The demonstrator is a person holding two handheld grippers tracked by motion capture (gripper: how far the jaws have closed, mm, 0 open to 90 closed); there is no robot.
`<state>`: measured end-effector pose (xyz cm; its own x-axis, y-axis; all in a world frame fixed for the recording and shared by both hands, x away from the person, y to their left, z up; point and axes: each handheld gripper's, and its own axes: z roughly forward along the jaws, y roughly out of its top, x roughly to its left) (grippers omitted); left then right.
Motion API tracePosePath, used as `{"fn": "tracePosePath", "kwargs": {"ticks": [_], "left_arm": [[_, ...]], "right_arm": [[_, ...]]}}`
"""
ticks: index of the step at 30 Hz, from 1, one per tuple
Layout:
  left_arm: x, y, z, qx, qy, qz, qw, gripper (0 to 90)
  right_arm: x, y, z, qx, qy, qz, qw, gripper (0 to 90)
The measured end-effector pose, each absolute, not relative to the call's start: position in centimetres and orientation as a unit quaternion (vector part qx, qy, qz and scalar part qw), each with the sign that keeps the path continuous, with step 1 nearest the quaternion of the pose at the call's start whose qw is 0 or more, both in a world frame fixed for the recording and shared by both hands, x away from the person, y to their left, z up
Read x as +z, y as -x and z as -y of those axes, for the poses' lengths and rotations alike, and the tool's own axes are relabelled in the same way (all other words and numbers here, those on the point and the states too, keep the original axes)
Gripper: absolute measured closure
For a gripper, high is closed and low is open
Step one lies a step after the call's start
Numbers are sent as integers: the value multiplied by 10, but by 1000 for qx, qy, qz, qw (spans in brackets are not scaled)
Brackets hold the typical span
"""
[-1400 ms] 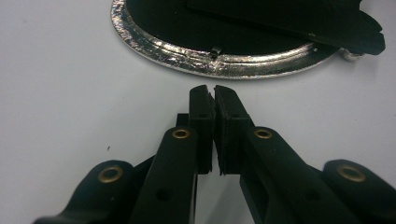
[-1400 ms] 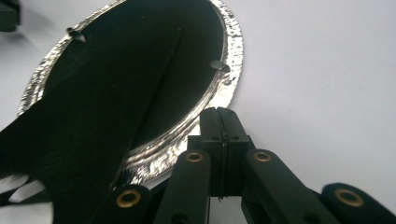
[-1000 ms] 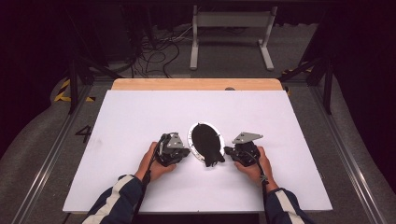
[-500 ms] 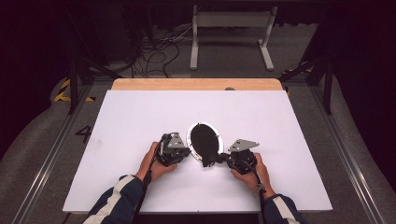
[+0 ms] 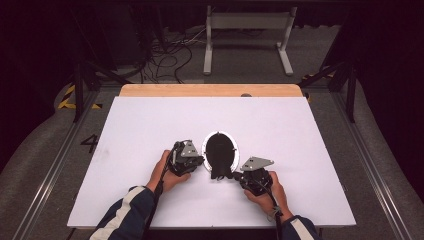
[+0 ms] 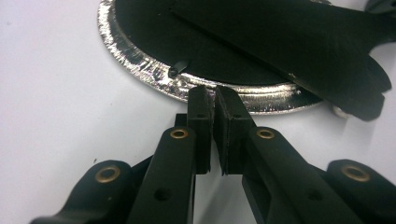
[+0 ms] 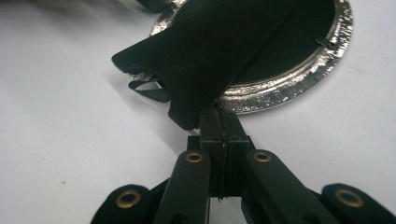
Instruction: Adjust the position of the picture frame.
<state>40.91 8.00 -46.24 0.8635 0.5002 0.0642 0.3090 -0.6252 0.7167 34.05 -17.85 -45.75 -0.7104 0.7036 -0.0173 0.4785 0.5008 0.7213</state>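
Note:
An oval frame with a silver rim (image 5: 204,150) (image 6: 140,65) (image 7: 299,74) lies on the white table, and a black cloth (image 5: 220,152) (image 6: 303,42) (image 7: 210,51) is draped over it. My left gripper (image 5: 202,162) (image 6: 213,93) rests at the frame's left side, its jaws pinched together on the rim's outer edge. At the frame's near end, my right gripper (image 5: 234,176) (image 7: 218,114) is shut tight on the cloth's hanging corner. A short black tube (image 6: 179,69) sticks up just inside the rim.
The white table top (image 5: 150,120) has a wooden strip (image 5: 210,90) along its far edge. Beyond it on the floor are a metal stand (image 5: 247,22) and loose cables (image 5: 165,55). A dark "4" mark (image 5: 90,143) sits left of the board.
My right gripper has slid left and toward the near edge, ending at the frame's near end by the cloth's corner. The left gripper and the frame have stayed put.

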Motion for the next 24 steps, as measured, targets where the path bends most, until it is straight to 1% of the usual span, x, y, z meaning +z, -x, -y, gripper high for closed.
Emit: {"fn": "tracePosePath", "kwargs": {"ticks": [15, 21, 24], "left_arm": [[-462, -408, -80, 134, -893, -226, 366, 842], [-462, -409, -81, 134, -892, -229, 367, 821], [-462, -409, -82, 134, -892, -228, 368, 818]], "right_arm": [[-458, -339, 175, 360, -339, -855, 154, 900], [-457, -339, 172, 352, -331, -861, 162, 900], [-457, -339, 174, 356, -332, -860, 154, 900]]}}
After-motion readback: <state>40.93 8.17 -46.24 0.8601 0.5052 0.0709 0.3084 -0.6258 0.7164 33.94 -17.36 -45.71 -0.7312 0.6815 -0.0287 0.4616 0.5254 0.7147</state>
